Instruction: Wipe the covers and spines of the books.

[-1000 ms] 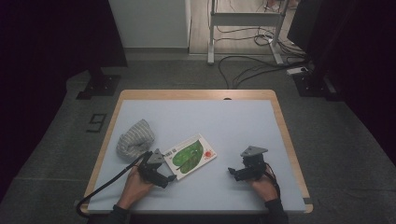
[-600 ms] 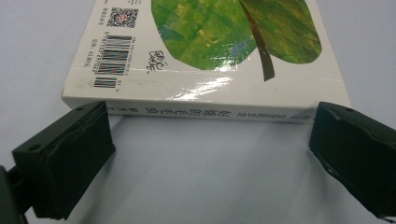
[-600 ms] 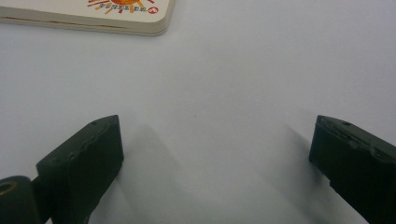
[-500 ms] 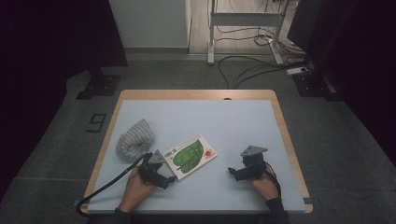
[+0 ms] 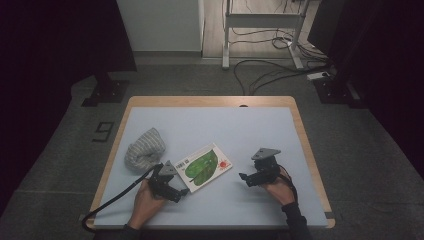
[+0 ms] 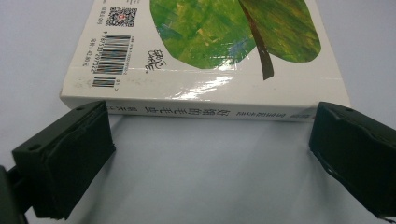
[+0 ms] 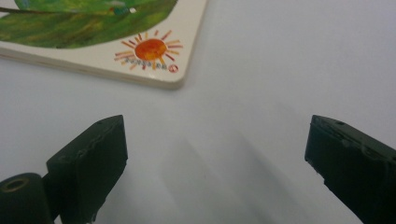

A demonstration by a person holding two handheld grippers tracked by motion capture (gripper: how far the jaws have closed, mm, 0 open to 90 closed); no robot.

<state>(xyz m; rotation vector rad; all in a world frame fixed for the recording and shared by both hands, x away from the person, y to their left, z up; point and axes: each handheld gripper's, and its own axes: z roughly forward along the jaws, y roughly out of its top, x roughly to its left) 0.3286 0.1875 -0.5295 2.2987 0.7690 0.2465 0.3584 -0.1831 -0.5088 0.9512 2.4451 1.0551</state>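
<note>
Lab or studio recording bay: dark curtains (image 5: 60,40), loose floor cables (image 5: 260,65), metal stand frame (image 5: 262,20), grey carpet (image 5: 350,150), lone table (image 5: 210,101).

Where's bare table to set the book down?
Free: the whole far half beyond the book and grey cloth, and the near strip between the left gripper and right gripper. Crowded: the near-left, cloth beside book.

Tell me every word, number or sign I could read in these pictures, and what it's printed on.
White glossy book with a green leaf picture, back cover: barcodes, a QR code, a handwritten signature; digits too small to read.
Book spine: a row of Chinese characters, too blurred to quote.
Beneath the orange sun: tiny lettering, unreadable.
Nothing legible elsewhere.
</note>
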